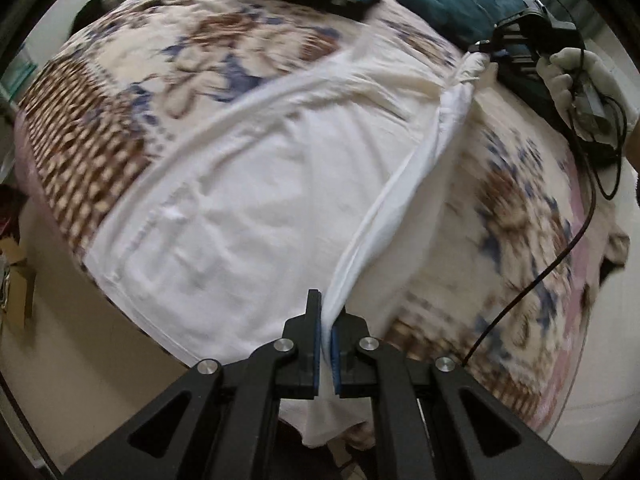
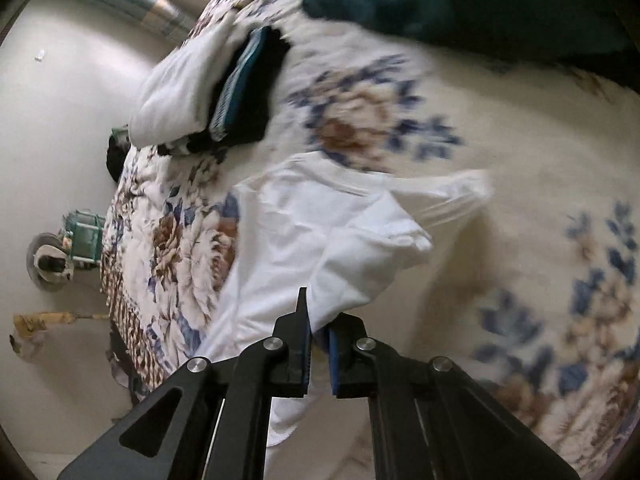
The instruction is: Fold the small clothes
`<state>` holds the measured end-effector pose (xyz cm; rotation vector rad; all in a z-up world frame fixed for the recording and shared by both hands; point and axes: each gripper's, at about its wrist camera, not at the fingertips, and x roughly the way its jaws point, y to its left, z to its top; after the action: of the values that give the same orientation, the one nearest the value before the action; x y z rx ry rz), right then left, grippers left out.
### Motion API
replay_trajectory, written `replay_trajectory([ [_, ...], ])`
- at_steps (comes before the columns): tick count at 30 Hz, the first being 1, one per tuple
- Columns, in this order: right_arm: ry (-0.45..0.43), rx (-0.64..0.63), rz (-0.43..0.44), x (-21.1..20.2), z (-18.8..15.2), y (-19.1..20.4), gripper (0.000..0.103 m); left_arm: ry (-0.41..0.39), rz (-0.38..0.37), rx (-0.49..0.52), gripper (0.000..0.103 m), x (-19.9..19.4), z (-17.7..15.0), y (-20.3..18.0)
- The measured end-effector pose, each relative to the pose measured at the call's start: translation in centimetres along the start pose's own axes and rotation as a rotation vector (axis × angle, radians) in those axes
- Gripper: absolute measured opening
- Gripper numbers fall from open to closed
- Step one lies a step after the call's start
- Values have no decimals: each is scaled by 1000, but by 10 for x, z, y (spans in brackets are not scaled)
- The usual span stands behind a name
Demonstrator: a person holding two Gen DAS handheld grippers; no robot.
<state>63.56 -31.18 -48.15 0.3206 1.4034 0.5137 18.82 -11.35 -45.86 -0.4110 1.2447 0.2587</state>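
Pinching creased white cotton shirt [image 1: 240, 184]: left gripper [image 1: 327, 344]; right gripper [image 2: 318, 344]; floral quilt [image 2: 360, 120] beneath.

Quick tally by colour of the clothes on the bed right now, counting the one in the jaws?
White: 2, the white shirt gripped by the left gripper and right gripper, plus a folded white piece.
Teal: 1, the teal garment.
Dark folded items: too blurred to separate.
Total: 3 countable.

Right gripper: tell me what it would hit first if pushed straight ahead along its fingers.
The right gripper, shut on the white shirt, would likely run into that shirt's lifted fold first, then the floral blanket; motion blur leaves depth unclear.
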Motion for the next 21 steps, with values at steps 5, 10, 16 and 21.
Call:
replay_trajectory([
  [5, 28, -43, -98, 71, 25, 74, 7, 26, 5, -46, 2, 25, 34, 61],
  [10, 57, -83, -209, 133, 39, 122, 6, 74, 2, -70, 2, 53, 55, 117],
  [16, 79, -113, -295, 176, 46, 154, 6, 149, -31, -76, 4, 84, 63, 161],
  [21, 126, -144, -360, 198, 46, 164, 7, 207, -40, -159, 8, 88, 56, 219],
])
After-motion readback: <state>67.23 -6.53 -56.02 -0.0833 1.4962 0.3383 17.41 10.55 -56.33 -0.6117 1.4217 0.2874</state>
